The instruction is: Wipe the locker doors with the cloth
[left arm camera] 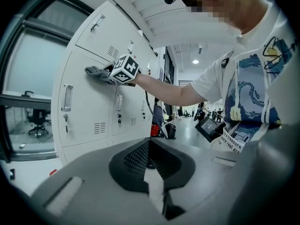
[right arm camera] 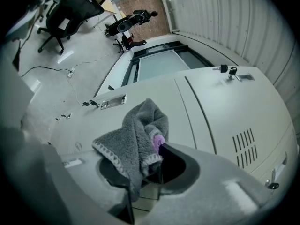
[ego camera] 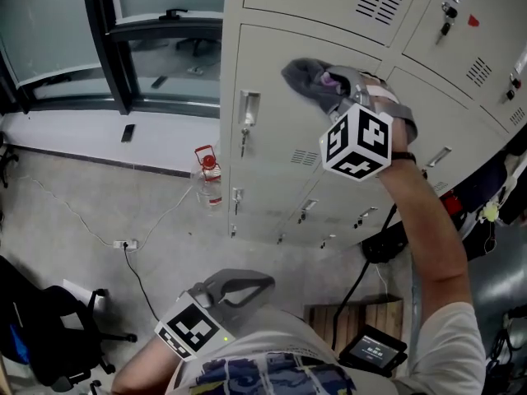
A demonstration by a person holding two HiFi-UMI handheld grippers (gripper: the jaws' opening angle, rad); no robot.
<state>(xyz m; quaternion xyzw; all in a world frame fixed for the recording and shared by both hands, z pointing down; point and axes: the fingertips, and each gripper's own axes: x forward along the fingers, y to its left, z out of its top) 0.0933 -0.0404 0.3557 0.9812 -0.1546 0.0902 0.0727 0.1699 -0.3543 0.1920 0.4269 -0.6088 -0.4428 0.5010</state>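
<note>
A grey cloth [ego camera: 306, 78] with a purple tag is pressed flat against a beige locker door [ego camera: 272, 130], up near the door's top edge. My right gripper [ego camera: 333, 85] is shut on the cloth, its marker cube turned toward me. In the right gripper view the cloth [right arm camera: 136, 139] bunches over the jaws in front of the door [right arm camera: 201, 102]. The left gripper view shows the cloth [left arm camera: 96, 71] and right gripper [left arm camera: 110, 74] from the side. My left gripper [ego camera: 247, 285] hangs low by my body, away from the lockers, shut and holding nothing [left arm camera: 152, 172].
More locker doors with handles and keys [ego camera: 245, 109] run to the right and below. A bottle with a red cap [ego camera: 209, 175] stands on the floor by the locker base. A power strip and cable [ego camera: 125, 243], an office chair [ego camera: 49, 327], a wooden crate [ego camera: 362, 315] and a tablet [ego camera: 375, 350] are on the floor.
</note>
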